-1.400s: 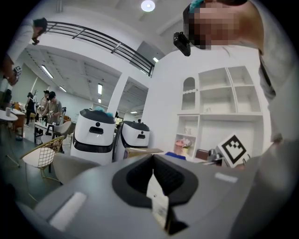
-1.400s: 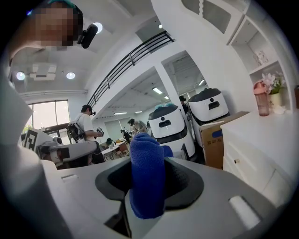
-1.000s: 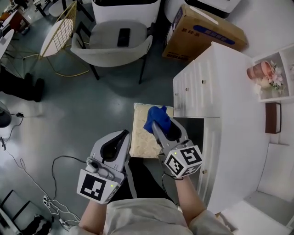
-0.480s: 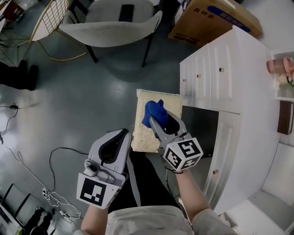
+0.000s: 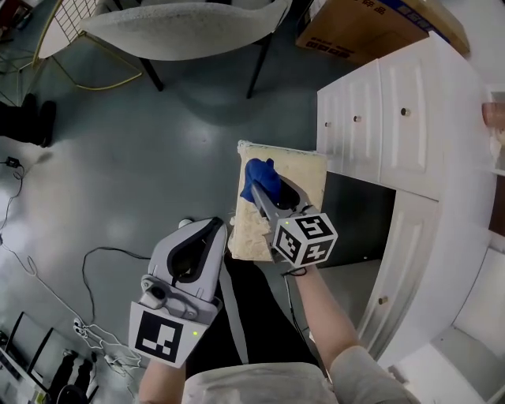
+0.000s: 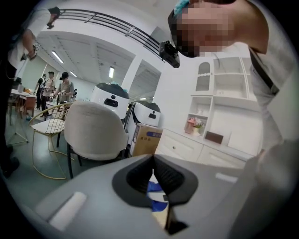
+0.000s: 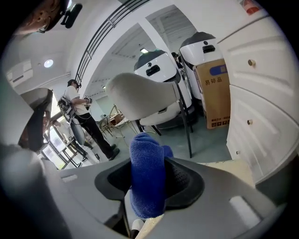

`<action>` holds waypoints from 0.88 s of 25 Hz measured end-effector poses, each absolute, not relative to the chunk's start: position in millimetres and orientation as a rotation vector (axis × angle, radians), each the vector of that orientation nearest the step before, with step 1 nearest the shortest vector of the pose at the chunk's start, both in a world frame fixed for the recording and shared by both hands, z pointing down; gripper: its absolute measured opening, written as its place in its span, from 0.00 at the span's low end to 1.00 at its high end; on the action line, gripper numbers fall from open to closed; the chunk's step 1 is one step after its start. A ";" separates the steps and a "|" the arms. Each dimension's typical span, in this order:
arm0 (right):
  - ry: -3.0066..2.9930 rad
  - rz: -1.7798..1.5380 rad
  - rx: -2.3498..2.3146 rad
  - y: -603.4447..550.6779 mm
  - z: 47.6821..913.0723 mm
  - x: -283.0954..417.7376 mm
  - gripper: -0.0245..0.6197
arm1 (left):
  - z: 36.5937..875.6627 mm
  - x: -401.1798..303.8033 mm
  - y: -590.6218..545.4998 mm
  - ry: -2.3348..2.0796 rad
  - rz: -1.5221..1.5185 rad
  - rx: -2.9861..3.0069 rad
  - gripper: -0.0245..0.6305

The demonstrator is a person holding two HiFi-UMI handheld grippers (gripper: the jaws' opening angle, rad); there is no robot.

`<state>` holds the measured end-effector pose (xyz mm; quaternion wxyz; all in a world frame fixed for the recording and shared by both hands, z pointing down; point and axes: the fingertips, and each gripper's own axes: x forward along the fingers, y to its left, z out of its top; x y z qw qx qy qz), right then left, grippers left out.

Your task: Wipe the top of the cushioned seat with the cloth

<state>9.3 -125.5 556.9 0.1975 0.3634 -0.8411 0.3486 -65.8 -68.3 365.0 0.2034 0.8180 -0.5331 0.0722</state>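
The cream cushioned seat [image 5: 296, 170] stands on the floor beside the white cabinet. A blue cloth [image 5: 260, 180] rests on its left half, and my right gripper [image 5: 264, 188] is shut on that cloth, pressing it down onto the cushion. In the right gripper view the cloth [image 7: 147, 179] bulges out between the dark pads, with cushion [image 7: 226, 165] showing beyond. My left gripper [image 5: 207, 230] hangs just left of the seat's near corner, its jaws closed with nothing between them. In the left gripper view its jaws [image 6: 153, 161] meet at the tips, and the blue cloth [image 6: 154, 189] shows behind them.
A white cabinet [image 5: 394, 118] with knobbed drawers rises right of the seat, with a dark recess [image 5: 359, 221] beside it. A grey shell chair [image 5: 181, 24] stands ahead and a cardboard box [image 5: 371, 28] at the top right. Cables [image 5: 47, 284] trail on the floor at left.
My right gripper has slid the cloth toward the seat's left side and a little nearer me. The head view has shifted forward. The left gripper has stayed low beside the seat.
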 end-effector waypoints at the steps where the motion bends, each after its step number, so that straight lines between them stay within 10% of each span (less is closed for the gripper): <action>1: -2.345 0.987 1.022 -128.0 563.3 8.6 0.31 | 366.1 -67.3 -70.6 -1.488 0.200 2.285 0.04; 22: -2.088 0.824 1.000 -151.5 660.5 0.0 0.45 | 391.0 -95.5 -84.4 -1.487 0.160 2.223 0.04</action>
